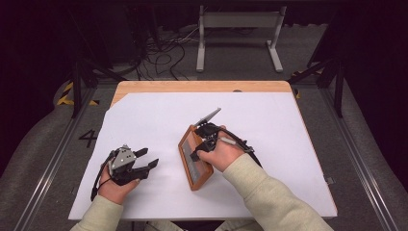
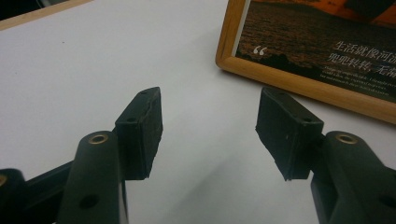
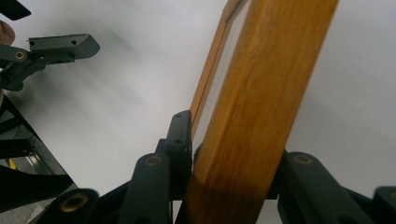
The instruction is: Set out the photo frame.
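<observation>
- The rectangular wooden picture frame [image 1: 195, 159], holding a dark print with white lettering, sits near the middle of the white sheet covering the table [image 1: 159, 115]. It stands tilted on its long edge rather than lying flat.
- The right gripper [image 1: 204, 142] has its jaws set across the frame's side rail. In the right gripper view, the orange-brown wood [image 3: 252, 116] runs straight up between the black jaws, which appear pressed against both faces.
- The left gripper [image 1: 144, 159] rests on the sheet well to the left of the frame. Its jaws stand wide apart and hold nothing; in the left gripper view, bare white sheet shows between the pads [image 2: 144, 135], and the frame's corner [image 2: 233, 60] lies ahead.
- To do this step well, the right hand should likely keep its squeeze square across the rail, so the frame does not twist or slip out.
- The glazed front is probably the fragile part, so pressure belongs on the wood.
- The idle left gripper could steady the far edge if the frame tips.
</observation>
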`<state>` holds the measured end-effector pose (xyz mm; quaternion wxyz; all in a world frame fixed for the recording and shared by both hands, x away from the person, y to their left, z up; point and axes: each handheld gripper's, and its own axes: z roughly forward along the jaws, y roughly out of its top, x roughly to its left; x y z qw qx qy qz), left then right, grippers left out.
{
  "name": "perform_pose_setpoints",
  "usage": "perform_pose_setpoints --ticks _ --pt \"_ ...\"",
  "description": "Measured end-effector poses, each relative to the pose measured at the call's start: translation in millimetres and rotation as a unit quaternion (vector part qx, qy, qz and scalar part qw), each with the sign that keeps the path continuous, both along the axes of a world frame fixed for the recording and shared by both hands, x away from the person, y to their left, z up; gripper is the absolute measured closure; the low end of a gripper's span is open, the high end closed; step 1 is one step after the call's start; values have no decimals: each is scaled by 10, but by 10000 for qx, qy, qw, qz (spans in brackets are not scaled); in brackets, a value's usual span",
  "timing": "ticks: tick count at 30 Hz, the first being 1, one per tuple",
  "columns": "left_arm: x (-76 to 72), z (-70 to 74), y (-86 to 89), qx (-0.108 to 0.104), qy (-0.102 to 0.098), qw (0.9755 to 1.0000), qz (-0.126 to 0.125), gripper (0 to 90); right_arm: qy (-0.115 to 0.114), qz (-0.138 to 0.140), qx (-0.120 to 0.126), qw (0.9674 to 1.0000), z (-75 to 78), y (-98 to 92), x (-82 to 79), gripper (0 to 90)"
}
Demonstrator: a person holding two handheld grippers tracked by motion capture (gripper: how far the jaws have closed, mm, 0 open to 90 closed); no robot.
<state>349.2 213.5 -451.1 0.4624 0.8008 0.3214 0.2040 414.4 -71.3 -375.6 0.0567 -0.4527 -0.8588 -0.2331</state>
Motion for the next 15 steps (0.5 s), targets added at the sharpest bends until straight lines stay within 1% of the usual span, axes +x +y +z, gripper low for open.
perform_pose_setpoints --ticks 2,5,7,8,10,11,13,15 --pt "0 0 2 -1 -1 10000 1 410 6 -5 15 10000 6 -4 2 692" --pt "0 -2 3 -20 9 10000 10 410 46 28 140 9999 20 0 -2 724" --pt "0 -1 4 -16 10 10000 10 409 70 43 169 9998 31 5 -9 738" --pt "-1 -2 6 -17 13 10000 13 409 8 150 124 9998 60 25 -34 744" --pt "0 -6 6 -31 6 10000 14 409 -82 218 27 9997 84 38 -56 744" --pt "-1 -4 9 -15 4 10000 13 409 -80 256 6 9996 97 35 -60 744" --pt "-2 -2 12 -18 -6 10000 15 409 -87 358 51 9993 132 18 -61 744" --pt "-4 -4 12 -24 -9 10000 20 409 -140 535 68 9984 184 1 -63 745"
